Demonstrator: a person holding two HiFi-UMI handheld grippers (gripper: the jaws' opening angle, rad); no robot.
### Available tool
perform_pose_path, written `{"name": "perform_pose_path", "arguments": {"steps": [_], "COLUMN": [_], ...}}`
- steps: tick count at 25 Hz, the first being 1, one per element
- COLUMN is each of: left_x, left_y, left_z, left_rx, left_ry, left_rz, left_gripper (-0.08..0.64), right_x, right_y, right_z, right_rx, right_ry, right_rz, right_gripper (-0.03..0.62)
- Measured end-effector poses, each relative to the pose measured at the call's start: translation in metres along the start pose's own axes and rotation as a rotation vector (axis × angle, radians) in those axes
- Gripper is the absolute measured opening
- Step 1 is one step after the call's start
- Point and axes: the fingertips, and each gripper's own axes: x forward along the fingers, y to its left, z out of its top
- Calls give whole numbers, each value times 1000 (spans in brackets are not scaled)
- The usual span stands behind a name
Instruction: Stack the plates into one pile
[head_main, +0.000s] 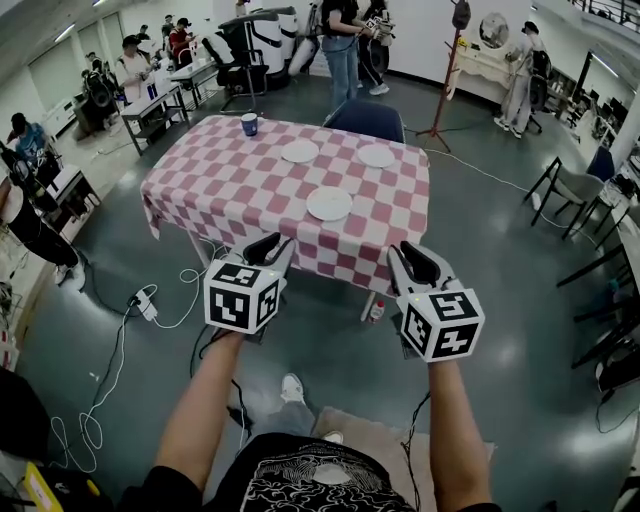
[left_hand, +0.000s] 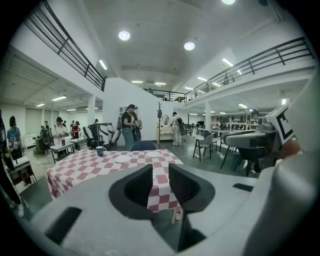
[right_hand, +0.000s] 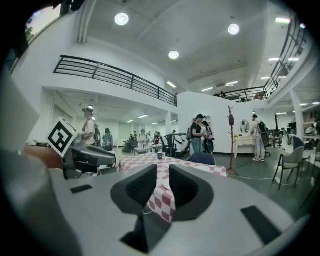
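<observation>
Grey hand-held grippers (head_main: 266, 247) (head_main: 417, 262) outstretched toward table (head_main: 205, 185)

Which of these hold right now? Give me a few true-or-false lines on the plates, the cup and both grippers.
1. Three plates lie apart on the table. True.
2. One plate already sits on another. False: none are stacked yet.
3. The left gripper holds a plate. False: its jaws stand apart with nothing between them.
4. A blue cup stands near the table's far left corner. True.
5. The right gripper is empty, jaws apart. True.
</observation>
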Motion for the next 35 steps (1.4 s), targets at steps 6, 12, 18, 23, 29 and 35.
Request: {"name": "perform_pose_path", "arguments": {"steps": [6, 12, 18, 23, 29, 35], "left_x": [35, 78, 115, 139, 160, 171], "left_y": [30, 63, 90, 113, 140, 154], "left_z": [7, 17, 25, 30, 36, 37], "left_rx": [-6, -2, 49, 10, -2, -9], "left_ry": [-6, 9, 22, 25, 25, 28], "left_rz": [-6, -28, -63, -102, -144, -206], "left_gripper": [146, 172, 201, 229, 235, 236], "right_x": [38, 89, 132, 159, 185, 200], "right_y": [-8, -22, -29, -31, -29, -23], "right_z": [-1, 8, 15, 17, 20, 18], "right_rx": [-19, -13, 5, 13, 25, 22], "right_ry": [17, 29, 43, 64, 89, 127], "right_rz": [0, -11, -31, -51, -87, -96], "right_gripper": [122, 166, 212, 241, 275, 288]}}
